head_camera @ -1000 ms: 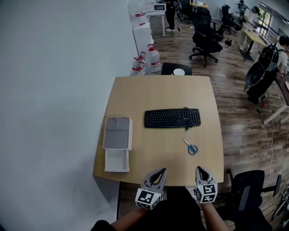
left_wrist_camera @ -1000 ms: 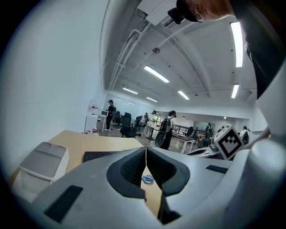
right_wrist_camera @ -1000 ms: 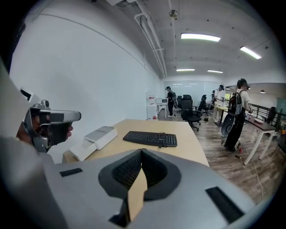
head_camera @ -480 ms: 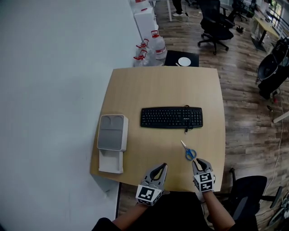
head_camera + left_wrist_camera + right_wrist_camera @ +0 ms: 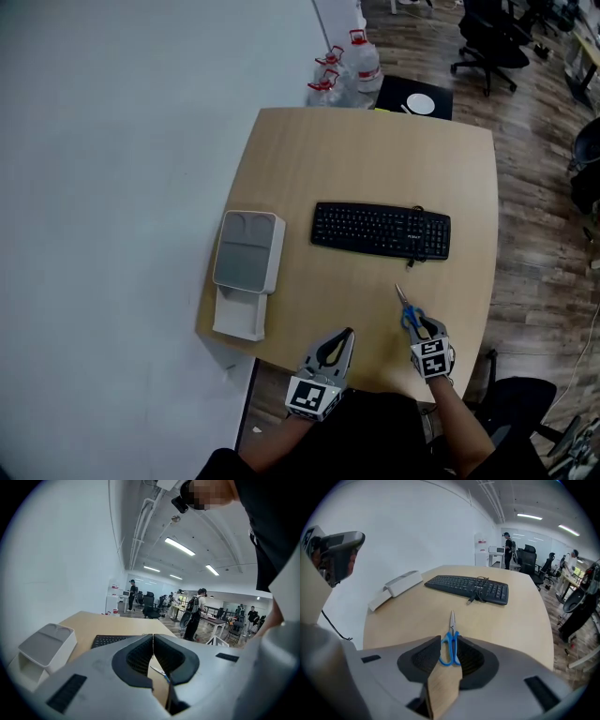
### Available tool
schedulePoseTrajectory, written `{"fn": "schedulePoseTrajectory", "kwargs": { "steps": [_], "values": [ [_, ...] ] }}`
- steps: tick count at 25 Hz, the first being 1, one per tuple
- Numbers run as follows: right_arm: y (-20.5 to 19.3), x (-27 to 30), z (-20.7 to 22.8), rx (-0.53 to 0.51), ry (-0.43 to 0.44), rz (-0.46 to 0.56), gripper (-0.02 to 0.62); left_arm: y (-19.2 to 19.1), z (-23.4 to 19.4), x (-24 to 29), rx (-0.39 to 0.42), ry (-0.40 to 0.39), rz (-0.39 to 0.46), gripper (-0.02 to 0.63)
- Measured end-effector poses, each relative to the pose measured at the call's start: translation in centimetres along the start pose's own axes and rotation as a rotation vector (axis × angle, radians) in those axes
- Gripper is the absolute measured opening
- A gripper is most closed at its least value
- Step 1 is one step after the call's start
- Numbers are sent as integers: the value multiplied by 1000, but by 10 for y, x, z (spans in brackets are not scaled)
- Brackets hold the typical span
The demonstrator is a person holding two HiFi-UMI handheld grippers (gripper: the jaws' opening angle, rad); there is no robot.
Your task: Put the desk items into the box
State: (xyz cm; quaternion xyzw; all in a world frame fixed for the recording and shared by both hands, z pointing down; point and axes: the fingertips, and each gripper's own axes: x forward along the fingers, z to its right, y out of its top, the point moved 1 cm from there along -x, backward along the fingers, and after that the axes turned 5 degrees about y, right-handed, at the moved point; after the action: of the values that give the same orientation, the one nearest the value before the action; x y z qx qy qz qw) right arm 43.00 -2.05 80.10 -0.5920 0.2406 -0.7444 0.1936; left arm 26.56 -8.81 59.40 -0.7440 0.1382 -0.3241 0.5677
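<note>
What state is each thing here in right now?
Scissors, blades closed, lying on the desk, ungripped.
Right gripper, jaws have just been opening, open around the scissors' handles.
Left gripper, shut, empty.
Keyboard, lying flat, untouched.
Box, on the desk; open or closed unclear.

Scissors (blue-handled) mostly hidden, apparently, behind left gripper.

Grey handheld grippers, dark clothing
Along the head view's lower edge, the left gripper and right gripper are pale grey, each bearing a black-and-white marker cube; ribbed black pads; black clothing.
</note>
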Motion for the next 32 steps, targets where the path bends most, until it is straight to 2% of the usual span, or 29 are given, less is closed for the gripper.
{"fn": "schedulePoseTrajectory", "kwargs": {
  "steps": [6, 10, 13, 16, 18, 26, 32],
  "values": [
    [-16, 31, 2, -19, 31, -90, 173, -6, -11, -2, -40, 48, -10, 18],
    [-27, 43, 6, -41, 14, -132, 175, -5, -18, -9, -118, 61, 30, 18],
    [-30, 47, 10, -68, -1, -165, 172, -8, -30, -16, -144, 96, 33, 18],
    [-31, 46, 11, -86, -11, -173, 167, -8, -38, -21, -138, 103, 27, 18],
    [-29, 46, 11, -78, -21, -176, 143, -9, -44, -24, -136, 103, 23, 18],
    [-19, 43, 6, -89, -91, -164, 137, -2, -65, -46, -139, 111, 47, 18],
    [0, 32, -20, -92, -105, -130, 137, 5, -87, -70, -105, 128, 63, 18]
  ]
}}
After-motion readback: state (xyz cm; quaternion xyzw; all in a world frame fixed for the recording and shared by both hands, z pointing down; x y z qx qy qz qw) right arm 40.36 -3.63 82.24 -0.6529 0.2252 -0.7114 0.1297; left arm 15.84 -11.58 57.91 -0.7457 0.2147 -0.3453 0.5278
